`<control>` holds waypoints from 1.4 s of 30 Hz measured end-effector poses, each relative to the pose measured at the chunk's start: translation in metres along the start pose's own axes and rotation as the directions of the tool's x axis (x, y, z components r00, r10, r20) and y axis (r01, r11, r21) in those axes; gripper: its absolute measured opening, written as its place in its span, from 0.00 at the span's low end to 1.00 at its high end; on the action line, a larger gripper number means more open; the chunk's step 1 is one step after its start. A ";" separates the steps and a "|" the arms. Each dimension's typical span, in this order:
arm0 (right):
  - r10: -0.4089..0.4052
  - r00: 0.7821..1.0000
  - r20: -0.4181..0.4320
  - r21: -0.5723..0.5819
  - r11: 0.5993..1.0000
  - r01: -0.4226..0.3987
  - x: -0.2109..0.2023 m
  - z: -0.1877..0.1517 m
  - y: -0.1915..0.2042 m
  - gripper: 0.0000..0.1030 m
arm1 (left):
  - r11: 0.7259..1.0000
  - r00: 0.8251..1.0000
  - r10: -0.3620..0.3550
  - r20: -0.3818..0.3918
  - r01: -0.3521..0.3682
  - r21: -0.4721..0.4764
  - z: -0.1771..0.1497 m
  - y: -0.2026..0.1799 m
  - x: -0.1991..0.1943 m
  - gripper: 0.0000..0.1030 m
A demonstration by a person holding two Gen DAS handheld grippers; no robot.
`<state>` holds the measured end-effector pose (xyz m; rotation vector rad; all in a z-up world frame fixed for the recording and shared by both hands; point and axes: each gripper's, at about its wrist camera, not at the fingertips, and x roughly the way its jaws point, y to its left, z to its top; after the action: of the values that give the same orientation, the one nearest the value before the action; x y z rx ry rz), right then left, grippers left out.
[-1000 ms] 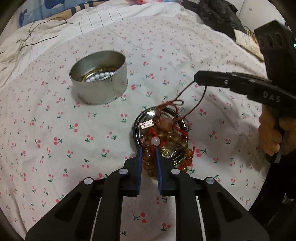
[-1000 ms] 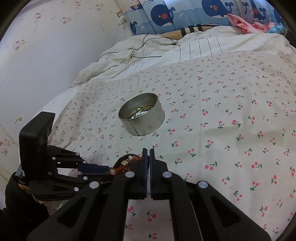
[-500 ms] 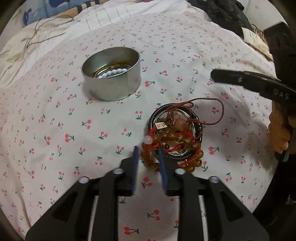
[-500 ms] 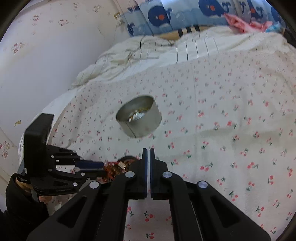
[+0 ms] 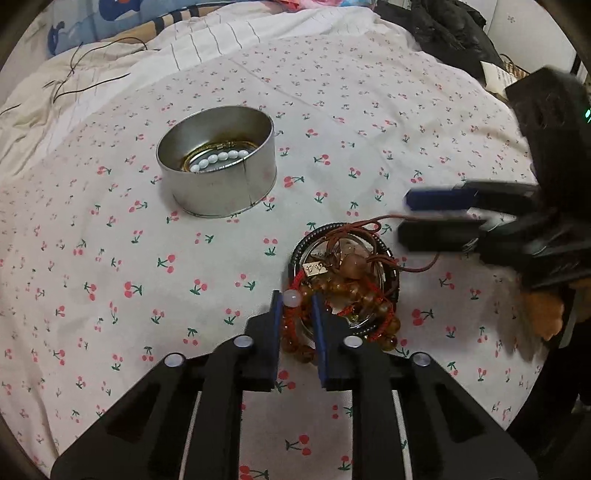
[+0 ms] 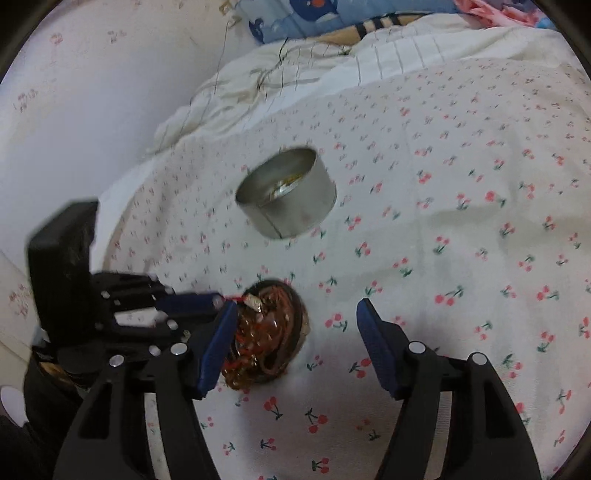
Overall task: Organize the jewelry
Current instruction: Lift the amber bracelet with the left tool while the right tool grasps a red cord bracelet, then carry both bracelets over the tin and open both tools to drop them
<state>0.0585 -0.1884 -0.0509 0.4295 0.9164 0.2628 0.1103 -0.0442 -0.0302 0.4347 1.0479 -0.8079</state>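
Jewelry pile: a tangle of amber bead bracelets [image 5: 354,291], red cord and a thin brown cord [image 5: 373,225] lies heaped on a small round black-rimmed dish [image 5: 295,254], near the bed's front edge.
Handling: likely light and limp; the strands look interlocked, so lifting one may drag the rest and tip the dish. The beads look smooth and may slip.
Where to hold: a bead strand crosswise, or the brown cord loop that rises clear of the heap, seems the safest purchase.
Left gripper [image 5: 297,301]: partly spread, fingers straddling the red cord and beads at the near rim of the dish, a pale round bead [image 5: 290,297] between the tips; not pressed tight.
Right gripper [image 6: 297,319]: spread wide, hovering just beside the dish, holding nothing.
Destination: a round metal tin [image 5: 218,184], well apart from the dish, holds a white bead bracelet [image 5: 221,159].
Surface: soft cherry-print bedsheet [image 5: 110,277]; it gives, so pressing down could sink the dish.
Room: striped quilt [image 5: 207,40], whale-print pillow [image 6: 295,14], dark clothing [image 5: 450,33], loose black cable [image 5: 81,74].
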 end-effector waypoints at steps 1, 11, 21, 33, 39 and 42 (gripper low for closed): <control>-0.009 1.000 -0.016 -0.012 1.000 0.008 0.004 -0.001 0.002 0.23 | 1.000 1.000 -0.020 0.012 0.020 -0.014 0.000 0.001 -0.003 0.09; 0.109 0.977 0.185 -0.099 0.991 -0.092 -0.038 0.004 0.019 0.02 | 0.988 0.981 -0.128 0.147 0.139 -0.068 0.006 0.014 -0.040 0.09; 0.132 0.951 0.278 -0.177 0.981 -0.085 -0.066 0.014 0.030 0.02 | 0.981 0.960 -0.163 0.229 0.183 -0.067 0.019 0.014 -0.065 0.09; 0.132 0.937 0.322 -0.177 0.981 -0.078 -0.064 0.047 0.026 0.02 | 0.985 0.948 -0.113 0.297 0.147 -0.093 0.055 0.033 -0.087 0.09; 0.140 0.935 0.325 -0.157 0.983 -0.092 -0.060 0.061 0.023 0.02 | 0.985 0.954 -0.077 0.290 0.117 -0.125 0.071 0.042 -0.070 0.09; 0.144 0.933 0.330 -0.157 0.983 -0.096 -0.058 0.071 0.025 0.02 | 0.985 0.954 -0.064 0.294 0.108 -0.137 0.081 0.046 -0.064 0.09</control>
<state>0.0808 -0.2067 0.0395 0.3877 0.5289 0.3500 0.1769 -0.0442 0.0615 0.1357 0.8520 -0.8346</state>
